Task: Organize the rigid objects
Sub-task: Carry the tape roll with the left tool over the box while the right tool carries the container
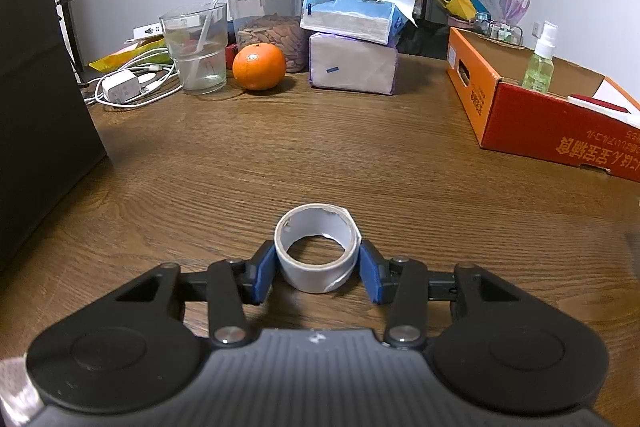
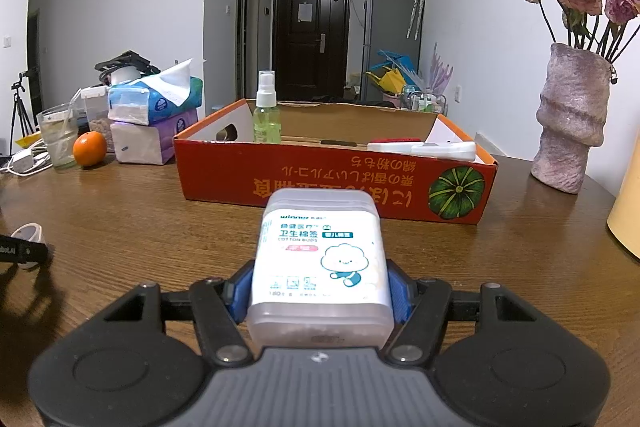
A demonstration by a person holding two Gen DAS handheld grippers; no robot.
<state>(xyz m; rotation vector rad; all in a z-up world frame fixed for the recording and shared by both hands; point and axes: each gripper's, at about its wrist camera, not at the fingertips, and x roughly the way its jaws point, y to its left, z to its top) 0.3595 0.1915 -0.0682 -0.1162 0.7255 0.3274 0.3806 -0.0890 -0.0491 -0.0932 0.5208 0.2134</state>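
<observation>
My left gripper (image 1: 318,273) is shut on a white tape roll (image 1: 318,253), its blue pads against both sides of the roll, just above the wooden table (image 1: 280,155). My right gripper (image 2: 320,293) is shut on a white cotton bud box (image 2: 320,259) and holds it above the table, in front of the orange cardboard box (image 2: 304,183). The orange box (image 1: 520,111) holds a green spray bottle (image 2: 266,111), which also shows in the left wrist view (image 1: 539,61), and a white and red item (image 2: 424,148). The left gripper and tape roll (image 2: 28,233) show at the right view's left edge.
At the back left stand an orange (image 1: 259,66), a glass with a straw (image 1: 198,51), a jar of nuts (image 1: 268,27), two stacked tissue packs (image 1: 352,39) and a charger with cables (image 1: 120,89). A dark box (image 1: 36,107) stands at the left. A vase with roses (image 2: 570,123) stands at the right.
</observation>
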